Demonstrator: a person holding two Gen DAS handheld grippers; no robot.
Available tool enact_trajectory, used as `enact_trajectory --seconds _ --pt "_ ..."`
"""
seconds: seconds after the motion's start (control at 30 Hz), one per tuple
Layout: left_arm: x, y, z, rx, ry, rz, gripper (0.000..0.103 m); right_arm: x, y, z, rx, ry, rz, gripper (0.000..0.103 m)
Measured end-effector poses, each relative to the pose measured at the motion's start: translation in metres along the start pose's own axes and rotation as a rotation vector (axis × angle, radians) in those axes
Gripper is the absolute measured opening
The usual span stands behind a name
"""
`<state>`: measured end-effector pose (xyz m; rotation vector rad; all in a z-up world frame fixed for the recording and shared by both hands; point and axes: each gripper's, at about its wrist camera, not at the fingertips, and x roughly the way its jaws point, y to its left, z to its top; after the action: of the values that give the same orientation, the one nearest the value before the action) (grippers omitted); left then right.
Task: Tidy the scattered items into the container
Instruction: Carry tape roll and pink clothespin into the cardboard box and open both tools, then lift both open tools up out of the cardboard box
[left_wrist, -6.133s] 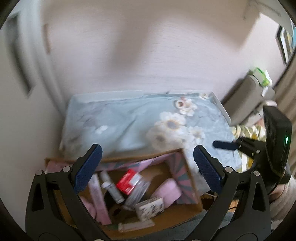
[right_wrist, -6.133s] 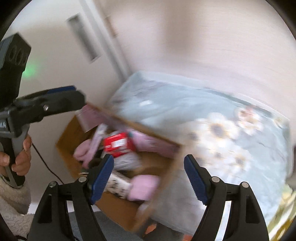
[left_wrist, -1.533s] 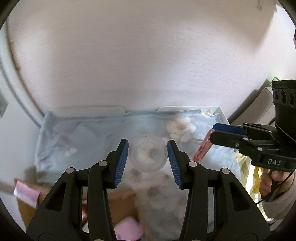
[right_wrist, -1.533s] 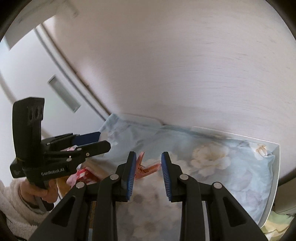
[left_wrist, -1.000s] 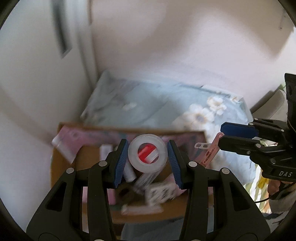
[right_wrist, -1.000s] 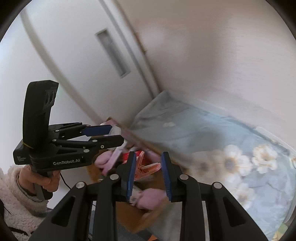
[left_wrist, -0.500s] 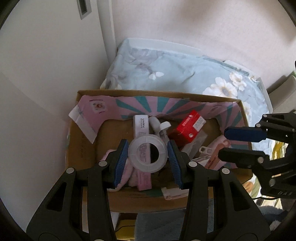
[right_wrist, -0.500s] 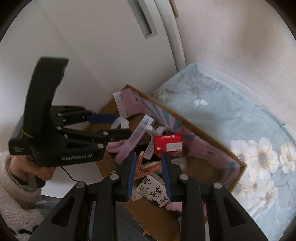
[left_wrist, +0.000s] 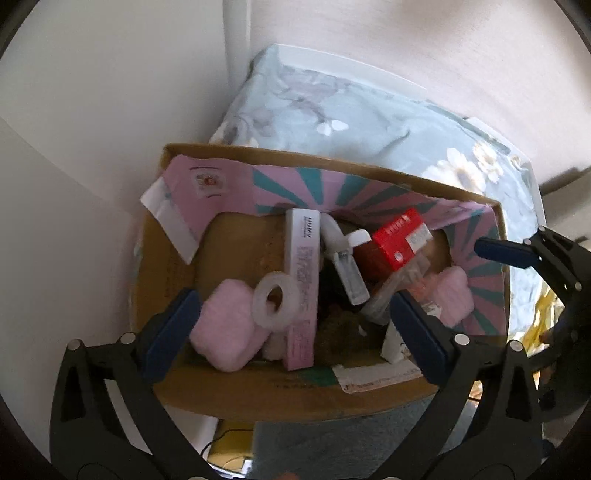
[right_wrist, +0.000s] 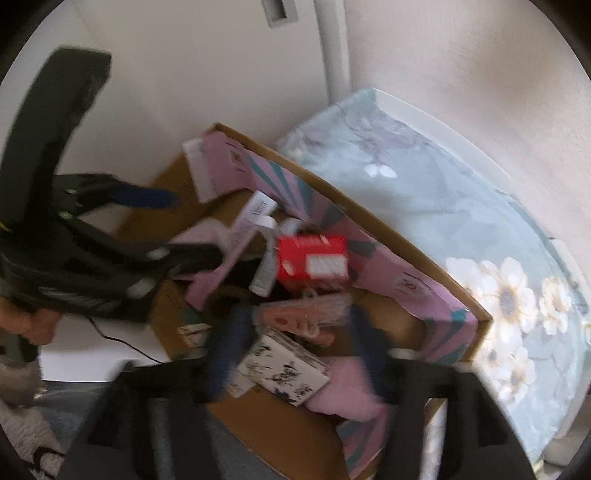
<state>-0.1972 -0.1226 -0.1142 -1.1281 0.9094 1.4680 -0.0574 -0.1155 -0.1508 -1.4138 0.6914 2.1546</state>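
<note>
The cardboard box with pink and teal flaps stands below both grippers. My left gripper is open above it. A clear tape roll lies loose in the box on a pink pad and a long pink carton. My right gripper is open and blurred over the box. An orange clothespin lies free in the box, just beyond its fingers. The right gripper's blue pad shows at the right of the left wrist view.
The box also holds a red carton, a white bottle, a floral printed box and pink pads. A bed with a pale floral cover lies behind the box. White walls stand at the left.
Both grippers have opened. The tape roll dropped from the left gripper into the box, and the clothespin dropped from the right gripper into the box.
</note>
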Motion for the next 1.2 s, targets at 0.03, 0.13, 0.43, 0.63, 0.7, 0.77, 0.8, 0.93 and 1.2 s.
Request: enact_trajectory --seconds 0.03,0.13,0.43,0.63,0.7,0.77,0.8,0.93,1.2 --pt "-0.001 0.0 0.001 0.003 0.004 0.015 0.102 -0.001 0.0 -0.001 -0.003 -0.006 -0.003 0.079" --pt "-0.001 0.001 0.002 0.014 0.003 0.063 0.102 0.0 0.0 -0.003 0.01 0.008 -0.03 0.079" --pt "-0.011 -0.001 0.002 0.029 -0.023 0.092 0.102 -0.005 -0.008 -0.006 0.061 0.003 -0.086 0.079" --pt "-0.016 0.002 0.002 0.031 -0.031 0.074 0.102 -0.01 -0.008 -0.009 0.097 -0.005 -0.105 0.079" --pt "-0.018 0.002 0.003 0.034 -0.036 0.073 0.102 -0.013 -0.009 -0.011 0.115 -0.003 -0.115 0.079" --pt "-0.02 0.003 0.004 0.034 -0.042 0.072 0.102 -0.015 -0.011 -0.013 0.146 -0.008 -0.132 0.079" --pt "-0.021 0.003 0.005 0.036 -0.045 0.07 0.102 -0.016 -0.013 -0.014 0.162 -0.009 -0.137 0.079" --pt "-0.027 -0.002 0.008 0.057 -0.062 0.063 0.102 -0.026 -0.023 -0.023 0.252 -0.013 -0.182 0.079" --pt "-0.041 -0.032 0.014 0.139 -0.097 0.048 0.102 -0.051 -0.038 -0.041 0.437 0.015 -0.298 0.079"
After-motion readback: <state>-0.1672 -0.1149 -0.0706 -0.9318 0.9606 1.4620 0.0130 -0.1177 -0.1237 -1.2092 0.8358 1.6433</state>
